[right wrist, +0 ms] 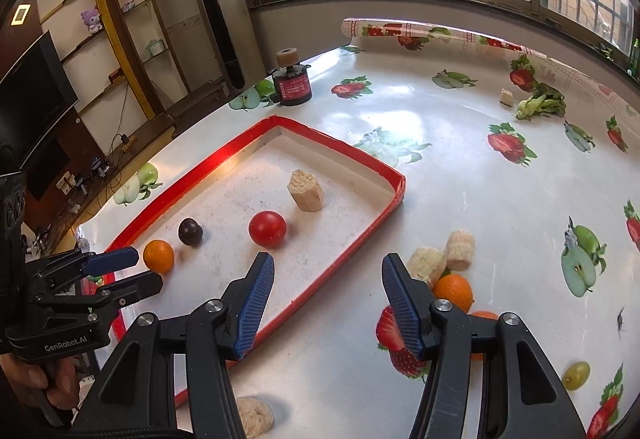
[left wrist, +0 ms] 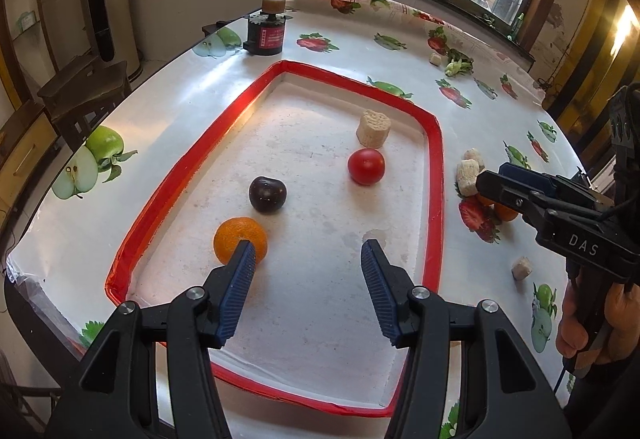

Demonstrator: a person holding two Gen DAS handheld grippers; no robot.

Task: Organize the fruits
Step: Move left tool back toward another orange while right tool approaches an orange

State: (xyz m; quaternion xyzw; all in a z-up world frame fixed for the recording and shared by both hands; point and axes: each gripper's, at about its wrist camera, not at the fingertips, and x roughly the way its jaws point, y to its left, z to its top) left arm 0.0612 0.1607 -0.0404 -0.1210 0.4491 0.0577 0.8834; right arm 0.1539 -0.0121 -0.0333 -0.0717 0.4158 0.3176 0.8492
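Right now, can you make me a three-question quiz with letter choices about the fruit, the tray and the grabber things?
1. Where does the red tomato lie?
A. inside the red-rimmed tray
B. on the tablecloth outside the tray
C. between the right gripper's fingers

2. How many round fruits lie inside the tray?
A. one
B. three
C. five

3. How is the left gripper?
A. shut on the orange
B. shut on nothing
C. open and empty

Answers:
1. A, it sits on the tray floor near the beige block.
2. B, the tomato, the dark plum and the orange.
3. C, a wide gap shows between its fingers, and the orange lies beyond one fingertip, not between them.
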